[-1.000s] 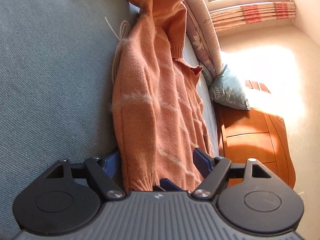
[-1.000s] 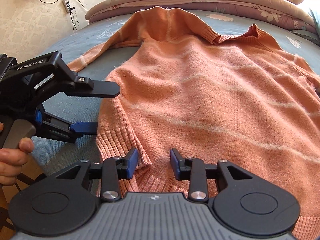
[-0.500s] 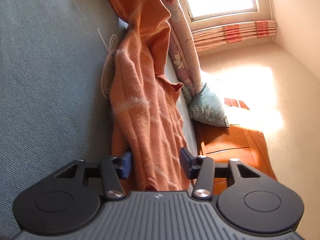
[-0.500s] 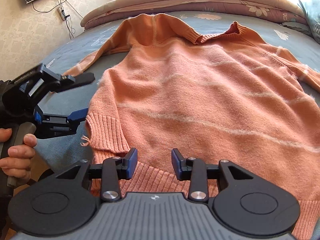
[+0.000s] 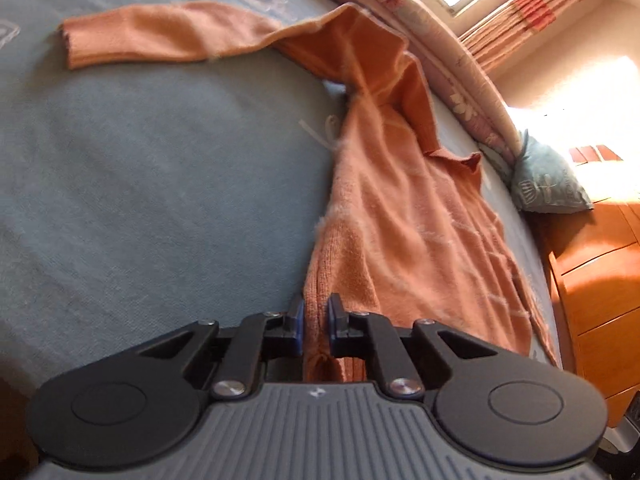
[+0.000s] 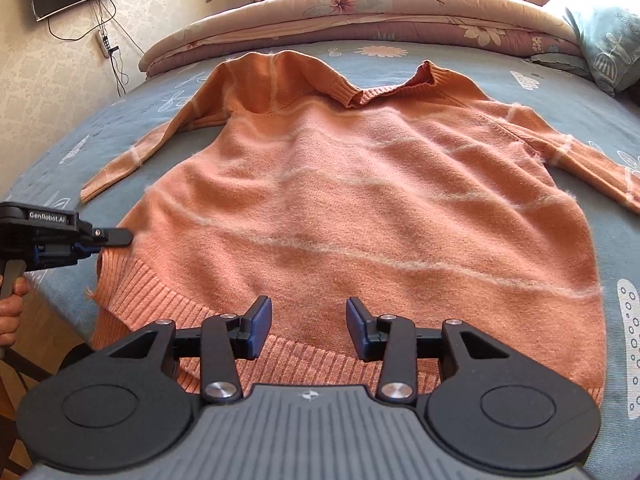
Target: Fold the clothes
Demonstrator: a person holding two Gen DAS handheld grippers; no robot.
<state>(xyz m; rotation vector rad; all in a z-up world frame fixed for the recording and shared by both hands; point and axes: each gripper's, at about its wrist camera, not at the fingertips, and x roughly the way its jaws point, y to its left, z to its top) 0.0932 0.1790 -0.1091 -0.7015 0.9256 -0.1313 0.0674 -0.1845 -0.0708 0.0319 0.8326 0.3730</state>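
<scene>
Fingers of the left gripper [image 5: 316,324] have just closed and now pinch the ribbed hem of the orange sweater [image 6: 360,208] at its left bottom corner, near the left edge of the bed [image 6: 580,92]. In my judgement the corner is gripped so that side can be lifted and folded inward. A person's hand [image 6: 10,308] holds this tool from beyond the bed's near left corner. The sweater lies front-up along the bed, collar toward the rolled quilt [image 6: 360,8] at the far edge, both sleeves spread outward. Further right, the right gripper [image 6: 308,326] hovers over the middle of the hem at the near edge; its jaws have just been opening and stand apart, with hem below them but unpinched. It appears poised to take a second hold.
</scene>
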